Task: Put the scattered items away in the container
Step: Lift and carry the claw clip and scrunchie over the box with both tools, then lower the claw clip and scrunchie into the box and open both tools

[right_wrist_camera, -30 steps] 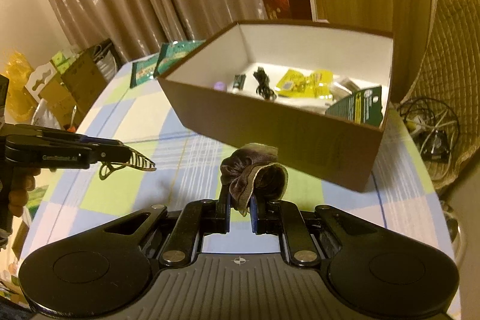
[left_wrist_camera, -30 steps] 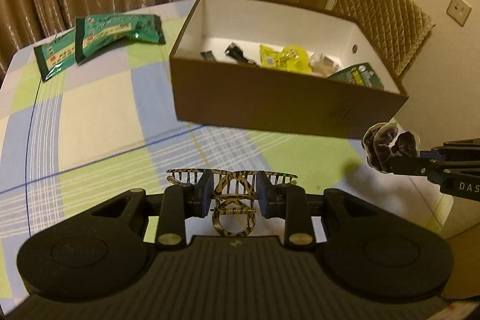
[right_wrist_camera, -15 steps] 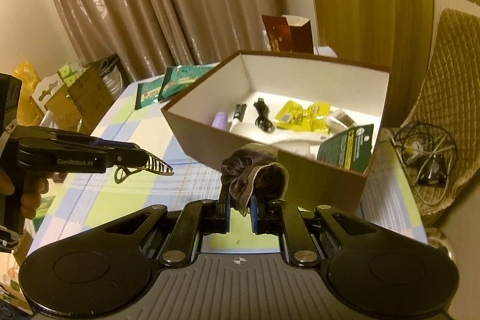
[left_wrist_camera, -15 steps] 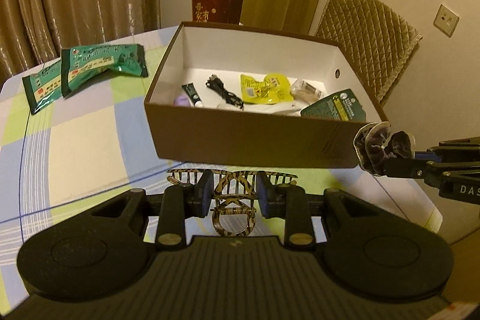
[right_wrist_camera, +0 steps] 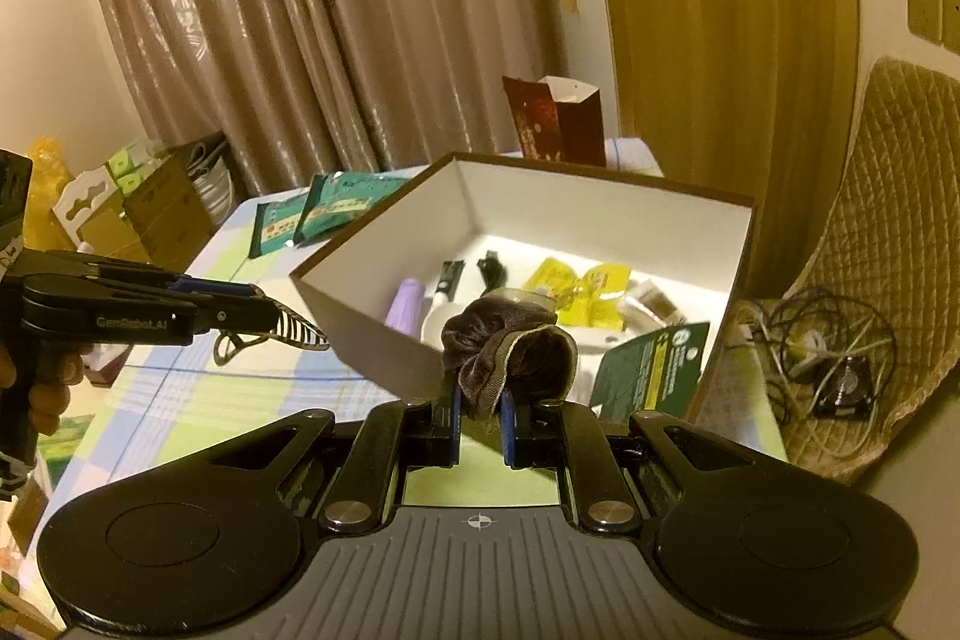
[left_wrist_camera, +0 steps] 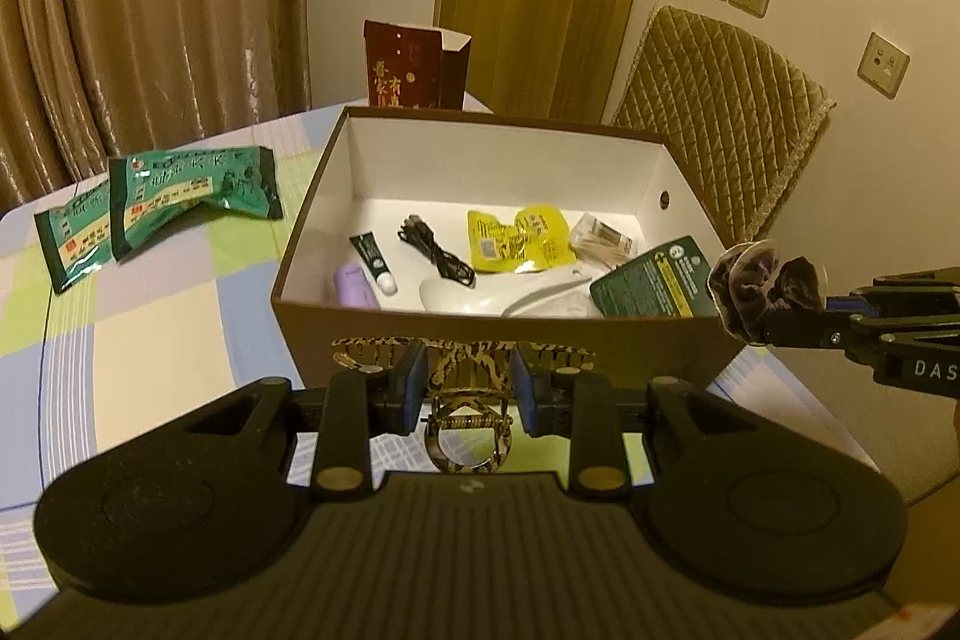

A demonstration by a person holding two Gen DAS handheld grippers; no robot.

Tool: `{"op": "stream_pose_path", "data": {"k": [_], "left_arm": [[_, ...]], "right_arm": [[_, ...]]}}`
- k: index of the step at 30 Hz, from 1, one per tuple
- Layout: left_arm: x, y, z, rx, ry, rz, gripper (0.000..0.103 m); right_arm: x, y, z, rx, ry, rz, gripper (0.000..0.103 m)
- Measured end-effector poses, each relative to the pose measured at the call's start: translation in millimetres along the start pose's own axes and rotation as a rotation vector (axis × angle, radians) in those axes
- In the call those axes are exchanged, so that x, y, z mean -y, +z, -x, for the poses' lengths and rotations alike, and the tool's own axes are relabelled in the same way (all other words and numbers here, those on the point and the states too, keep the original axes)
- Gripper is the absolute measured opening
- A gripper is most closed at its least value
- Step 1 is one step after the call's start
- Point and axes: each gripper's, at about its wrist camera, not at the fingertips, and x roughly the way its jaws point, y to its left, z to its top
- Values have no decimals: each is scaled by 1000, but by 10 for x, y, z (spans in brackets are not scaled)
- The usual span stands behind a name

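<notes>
Left wrist view: your left gripper pinches a tortoiseshell hair claw just short of the brown box. At 3 o'clock, your right gripper clamps a dark scrunchie. At 10 o'clock, two green packets lie on the checked tablecloth.

Left gripper jaws clamped, right gripper apparently pinched shut

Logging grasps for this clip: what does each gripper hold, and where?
Left gripper clamps the tortoiseshell hair claw across its hinge; right gripper pinches the dark scrunchie by its lower edge.
</notes>
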Motion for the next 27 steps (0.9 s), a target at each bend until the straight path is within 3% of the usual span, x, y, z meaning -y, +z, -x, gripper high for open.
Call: {"op": "stream_pose_path", "data": {"k": [14, 27], "left_arm": [[24, 368, -322, 13, -17, -28, 25], [122, 844, -1004, -41, -38, -90, 25]], "right_arm": [[193, 270, -270, -2, 10, 24, 9], [556, 652, -966, -83, -19, 73, 9]]}}
